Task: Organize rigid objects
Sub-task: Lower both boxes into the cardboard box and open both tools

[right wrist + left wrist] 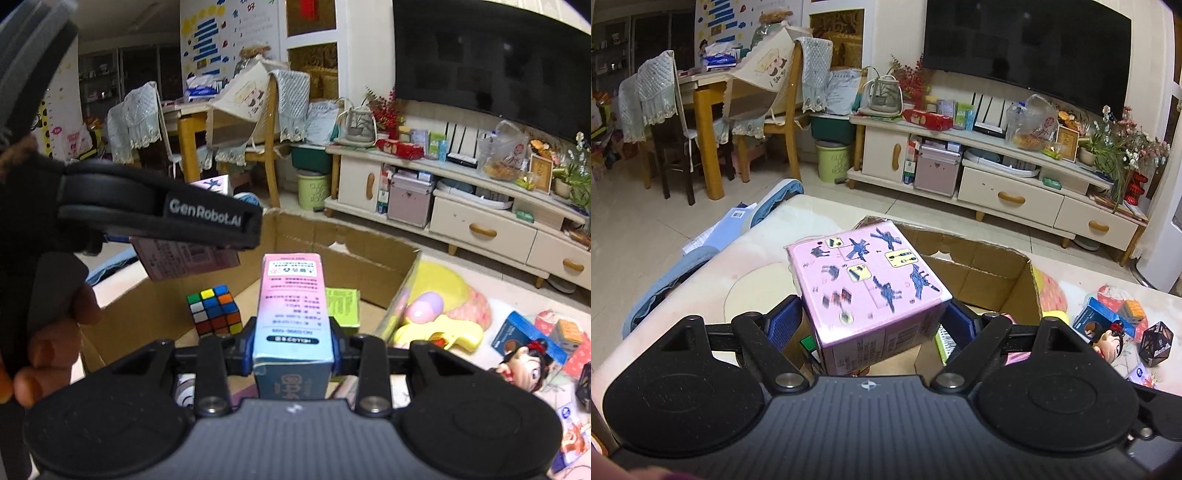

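The left hand-held gripper (871, 325) is clenched on a pink box (868, 284) printed with blue figures, its blue pads (783, 325) pressing the box's two sides. The box hangs above the near left corner of an open carton (997, 273) that stands on the worktop (746, 273).

The right hand-held gripper (293, 345) grasps a narrow pink and blue box (291, 314) upright between its pads, over the carton's near edge. Inside the carton (369, 258) lie a colour cube (216, 310) and, behind the narrow box, a green box (345, 304).

In the right wrist view the left hand-held gripper's body crosses the upper left, with the person's fingers (40, 354) wrapped round its handle.

To the right of the carton, on the worktop, sit a yellow and pink toy (439, 314), a blue box (517, 332), a doll's head (524, 365) and a black wire-frame shape (1156, 341).
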The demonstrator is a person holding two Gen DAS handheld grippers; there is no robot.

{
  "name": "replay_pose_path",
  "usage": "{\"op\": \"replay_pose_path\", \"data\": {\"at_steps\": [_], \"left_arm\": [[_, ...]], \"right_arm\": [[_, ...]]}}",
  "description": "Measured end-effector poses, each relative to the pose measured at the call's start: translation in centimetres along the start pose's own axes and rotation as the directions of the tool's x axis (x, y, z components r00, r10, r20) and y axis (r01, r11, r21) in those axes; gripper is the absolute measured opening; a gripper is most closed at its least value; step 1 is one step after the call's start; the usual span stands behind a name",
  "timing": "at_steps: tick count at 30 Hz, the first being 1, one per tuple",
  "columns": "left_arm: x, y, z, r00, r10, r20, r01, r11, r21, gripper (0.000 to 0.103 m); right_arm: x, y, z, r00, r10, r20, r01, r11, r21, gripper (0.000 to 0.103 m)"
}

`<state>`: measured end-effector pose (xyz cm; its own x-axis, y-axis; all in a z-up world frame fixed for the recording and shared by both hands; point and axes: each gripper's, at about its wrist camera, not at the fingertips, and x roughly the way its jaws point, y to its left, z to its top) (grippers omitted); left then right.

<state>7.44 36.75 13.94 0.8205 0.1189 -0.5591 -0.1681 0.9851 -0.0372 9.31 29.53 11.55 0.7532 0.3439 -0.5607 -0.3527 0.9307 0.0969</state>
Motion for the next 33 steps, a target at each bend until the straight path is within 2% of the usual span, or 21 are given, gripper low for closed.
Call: {"op": "replay_pose_path", "data": {"at_steps": [3,7,10,12,14,22,33], "left_arm": [[-0.2,-0.2,0.0,1.0,0.004,-0.005,-0.004,1.0,0.006,0.095],[-0.2,-0.2,-0.1,1.0,0.01,-0.013,-0.01,1.0,0.013,0.097],[-0.2,-0.2,-0.1,1.0,0.022,-0.015,-0.022,1.0,0.014,0.103],[-0.3,-0.3,0.0,1.0,0.021,-0.013,-0.021,1.0,0.014,0.103],[-0.4,-0.4,0.0,1.0,0.02,-0.014,-0.02,1.0,0.016,0.103],[-0.6,-0.8,-0.1,1.0,0.008,-0.014,-0.008,0.999,0.036,0.103],[-0.5,-1.0,-0.1,1.0,-0.013,-0.008,0.014,0.998,0.063,0.103]], "right_arm": [[0.5,0.2,-0.1,1.0,0.006,-0.012,-0.006,1.0,-0.011,0.035],[1.1,1.0,-0.5,1.0,-0.01,-0.022,0.009,0.999,-0.037,0.036],[1.1,1.3,-0.8,1.0,0.004,-0.028,-0.005,0.999,-0.049,0.048],[0.6,1.5,-1.0,1.0,-0.003,-0.009,0.002,0.999,-0.055,0.068],[0.0,1.7,-1.3,1.0,-0.017,0.01,0.017,0.998,-0.065,0.075],[-2.5,1.5,-2.5,0.997,-0.054,0.058,0.058,0.996,-0.075,0.079],[-4.2,0.3,-3.7,0.991,-0.094,0.092,0.097,0.995,-0.028,0.081]]}}
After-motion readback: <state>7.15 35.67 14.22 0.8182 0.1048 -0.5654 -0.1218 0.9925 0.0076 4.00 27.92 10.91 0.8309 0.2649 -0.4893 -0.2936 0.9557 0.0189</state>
